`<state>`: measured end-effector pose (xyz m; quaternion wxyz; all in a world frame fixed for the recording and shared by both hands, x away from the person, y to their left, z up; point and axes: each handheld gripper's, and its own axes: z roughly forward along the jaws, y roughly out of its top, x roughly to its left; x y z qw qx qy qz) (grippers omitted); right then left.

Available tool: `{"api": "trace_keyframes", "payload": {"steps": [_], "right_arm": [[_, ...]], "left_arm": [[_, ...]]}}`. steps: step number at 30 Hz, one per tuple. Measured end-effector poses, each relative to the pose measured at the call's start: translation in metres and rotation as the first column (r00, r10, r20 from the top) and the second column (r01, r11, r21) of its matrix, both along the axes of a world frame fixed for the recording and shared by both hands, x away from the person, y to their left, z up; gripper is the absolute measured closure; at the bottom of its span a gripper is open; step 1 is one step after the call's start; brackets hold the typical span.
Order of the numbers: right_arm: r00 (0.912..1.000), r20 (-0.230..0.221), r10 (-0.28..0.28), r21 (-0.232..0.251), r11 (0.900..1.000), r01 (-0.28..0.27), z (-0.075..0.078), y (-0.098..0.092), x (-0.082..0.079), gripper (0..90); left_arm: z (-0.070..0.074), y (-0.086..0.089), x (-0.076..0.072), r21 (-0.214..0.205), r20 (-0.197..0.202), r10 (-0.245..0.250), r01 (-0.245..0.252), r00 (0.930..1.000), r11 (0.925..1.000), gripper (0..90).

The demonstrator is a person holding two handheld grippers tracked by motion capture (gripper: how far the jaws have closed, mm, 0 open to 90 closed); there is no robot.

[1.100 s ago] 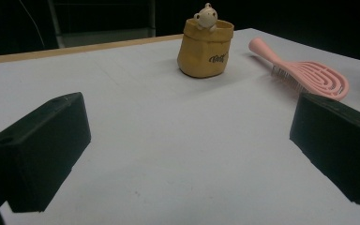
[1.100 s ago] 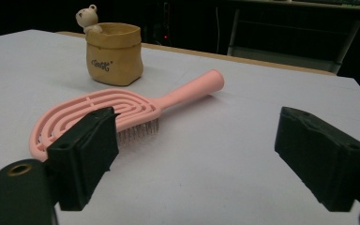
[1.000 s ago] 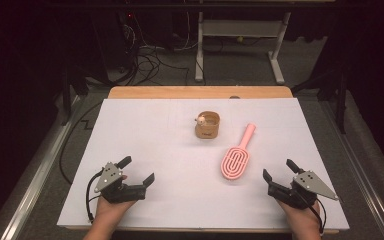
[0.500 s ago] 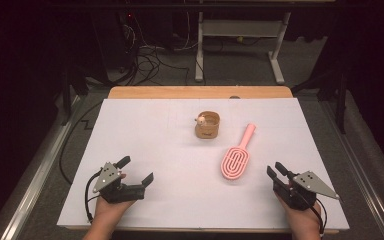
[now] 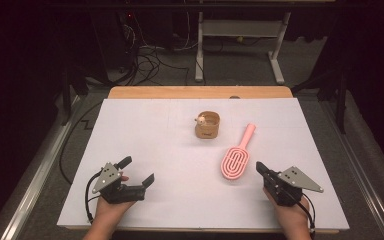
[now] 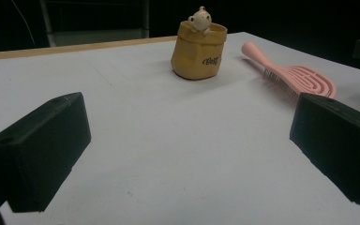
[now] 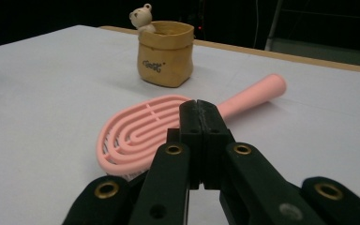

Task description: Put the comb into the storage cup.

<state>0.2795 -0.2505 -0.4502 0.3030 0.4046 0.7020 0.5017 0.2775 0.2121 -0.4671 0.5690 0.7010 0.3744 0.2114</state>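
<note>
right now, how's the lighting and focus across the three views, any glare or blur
High view: white table evenly lit, room behind dark, no glare. Left gripper view: near jaws soft, yellow pouch fairly sharp, slight grain. Right gripper view: pink brush in focus, shut right gripper crisp, a red light speck in the dark background.

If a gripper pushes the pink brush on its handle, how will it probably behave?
The brush lies flat with bristles down, so it will probably slide or pivot, not roll. Its openwork head looks like light, stiff plastic, so it would likely move easily without bending. The smooth, tapered handle might slip between pads.
</note>
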Motion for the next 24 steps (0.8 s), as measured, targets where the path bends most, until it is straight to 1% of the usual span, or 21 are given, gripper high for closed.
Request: {"api": "trace_keyframes", "payload": {"steps": [2,3,4,5,6,7,8,9,10,12,13,14,15,16,17,18,19,20,21,22,24], "right_arm": [[0.9998,-0.011,0.015,-0.001,0.9999,-0.015,0.001,0.006,0.002,90.0],[0.9998,-0.011,0.015,-0.001,0.9999,-0.015,0.001,0.006,0.002,90.0],[0.9996,-0.018,0.022,-0.023,0.9995,-0.022,0.002,0.016,0.006,90.0],[0.9996,-0.018,0.022,-0.023,0.9995,-0.022,0.002,0.016,0.006,90.0],[0.9996,-0.019,0.023,-0.041,0.9989,-0.023,0.002,0.024,0.010,90.0],[0.9996,-0.019,0.023,-0.041,0.9989,-0.023,0.002,0.024,0.010,90.0],[0.9994,-0.030,0.019,-0.057,0.9981,-0.021,0.004,0.034,0.017,90.0],[0.9994,-0.030,0.019,-0.057,0.9981,-0.021,0.004,0.034,0.017,90.0],[0.9989,-0.042,0.018,-0.077,0.9968,-0.021,0.006,0.044,0.025,90.0],[0.9987,-0.046,0.019,-0.084,0.9962,-0.023,0.006,0.048,0.027,90.0],[0.9981,-0.058,0.024,-0.100,0.9945,-0.030,0.008,0.055,0.032,90.0],[0.9956,-0.087,0.035,-0.125,0.9911,-0.046,0.010,0.066,0.039,90.0],[0.9956,-0.087,0.035,-0.125,0.9911,-0.046,0.010,0.066,0.039,90.0],[0.9921,-0.116,0.049,-0.153,0.9860,-0.067,0.012,0.076,0.045,90.0],[0.9921,-0.116,0.049,-0.153,0.9860,-0.067,0.012,0.076,0.045,90.0],[0.9900,-0.130,0.056,-0.178,0.9809,-0.079,0.013,0.086,0.049,90.0],[0.9900,-0.130,0.056,-0.178,0.9809,-0.079,0.013,0.086,0.049,90.0],[0.9884,-0.144,0.047,-0.201,0.9766,-0.076,0.013,0.093,0.052,90.0],[0.9884,-0.144,0.047,-0.201,0.9766,-0.076,0.013,0.093,0.052,90.0],[0.9834,-0.178,0.037,-0.228,0.9705,-0.078,0.011,0.100,0.057,90.0],[0.9779,-0.208,0.022,-0.248,0.9658,-0.075,0.010,0.104,0.061,90.0]], "left_arm": [[0.000,-0.001,0.000,0.003,0.005,0.000,0.000,1.0000,1.0000,0.0],[0.000,-0.001,0.000,0.003,0.005,0.000,0.000,1.0000,1.0000,0.0],[0.000,-0.001,0.000,-0.001,0.004,-0.001,0.001,1.0000,1.0000,0.0],[0.000,-0.001,0.000,-0.001,0.004,-0.001,0.001,1.0000,1.0000,0.0],[0.000,0.000,0.000,-0.005,-0.001,-0.004,0.004,1.0000,1.0000,0.0],[0.000,0.000,0.000,-0.005,-0.001,-0.004,0.004,1.0000,1.0000,0.0],[0.000,0.000,0.000,-0.007,0.000,-0.004,0.004,1.0000,1.0000,0.0],[0.000,0.000,0.000,-0.007,0.000,-0.004,0.004,1.0000,1.0000,0.0],[0.000,0.001,0.000,-0.011,0.000,-0.004,0.004,1.0000,0.9999,0.0],[0.000,0.001,-0.001,-0.013,0.001,-0.004,0.004,1.0000,0.9999,0.0],[0.000,0.001,-0.001,-0.014,0.001,-0.004,0.004,1.0000,0.9999,0.0],[0.000,0.001,-0.001,-0.014,0.001,-0.003,0.003,1.0000,0.9999,0.0],[0.000,0.001,-0.001,-0.016,0.001,-0.002,0.002,1.0000,0.9999,0.0],[0.000,0.001,-0.001,-0.023,0.000,-0.001,0.001,1.0000,0.9997,0.0],[0.000,0.001,-0.001,-0.023,0.000,-0.001,0.001,1.0000,0.9997,0.0],[0.000,0.002,-0.002,-0.029,0.000,-0.004,0.004,1.0000,0.9996,0.0],[0.000,0.002,-0.002,-0.029,0.000,-0.004,0.004,1.0000,0.9996,0.0],[0.001,0.003,-0.003,-0.033,0.003,-0.006,0.006,1.0000,0.9994,0.0],[0.001,0.003,-0.003,-0.033,0.003,-0.006,0.006,1.0000,0.9994,0.0],[0.001,0.004,-0.003,-0.042,0.004,-0.004,0.004,1.0000,0.9991,0.0],[0.002,0.004,-0.003,-0.046,0.007,-0.001,0.001,1.0000,0.9989,0.0]]}}
